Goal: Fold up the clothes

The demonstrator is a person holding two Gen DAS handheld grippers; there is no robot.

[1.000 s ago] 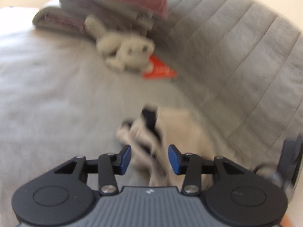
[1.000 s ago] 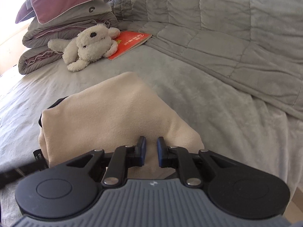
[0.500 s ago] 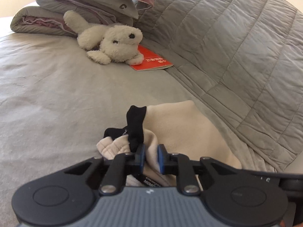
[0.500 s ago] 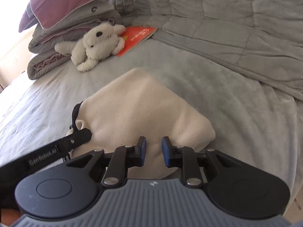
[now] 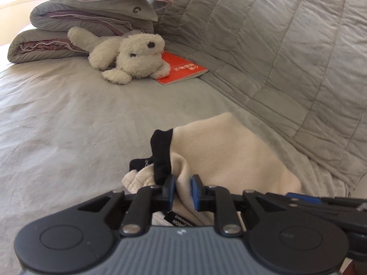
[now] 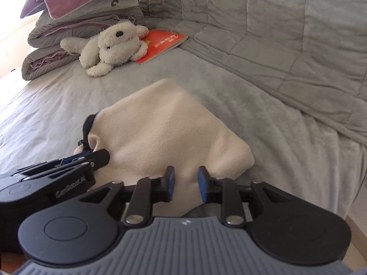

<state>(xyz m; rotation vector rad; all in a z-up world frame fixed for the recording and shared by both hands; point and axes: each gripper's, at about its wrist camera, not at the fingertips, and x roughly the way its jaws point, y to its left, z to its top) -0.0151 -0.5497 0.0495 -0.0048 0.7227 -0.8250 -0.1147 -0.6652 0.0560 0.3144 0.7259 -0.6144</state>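
A folded cream fleece garment (image 5: 229,155) (image 6: 165,123) with black trim (image 5: 161,151) (image 6: 88,123) lies on the grey bed sheet (image 5: 68,119). My left gripper (image 5: 182,188) is shut on a bunched cream fold at the garment's near left edge, right beside the black trim. In the right wrist view the left gripper (image 6: 91,158) reaches in from the left onto that edge. My right gripper (image 6: 187,183) sits at the garment's near right edge. Its jaws are opening, with cream cloth loose between the pads. The right gripper's tip (image 5: 302,200) shows low at the right of the left wrist view.
A white plush toy (image 5: 130,57) (image 6: 112,45) lies partly on a red booklet (image 5: 183,71) (image 6: 162,43) at the back. Behind them is a stack of folded grey and mauve bedding (image 5: 80,23). A quilted grey blanket (image 5: 275,45) rises on the right. The bed's edge and floor (image 6: 354,231) are near right.
The left gripper shut on the garment's bunched edge and slid toward it. The right gripper's jaws have spread apart and it has lifted slightly. The left gripper now shows in the right wrist view.
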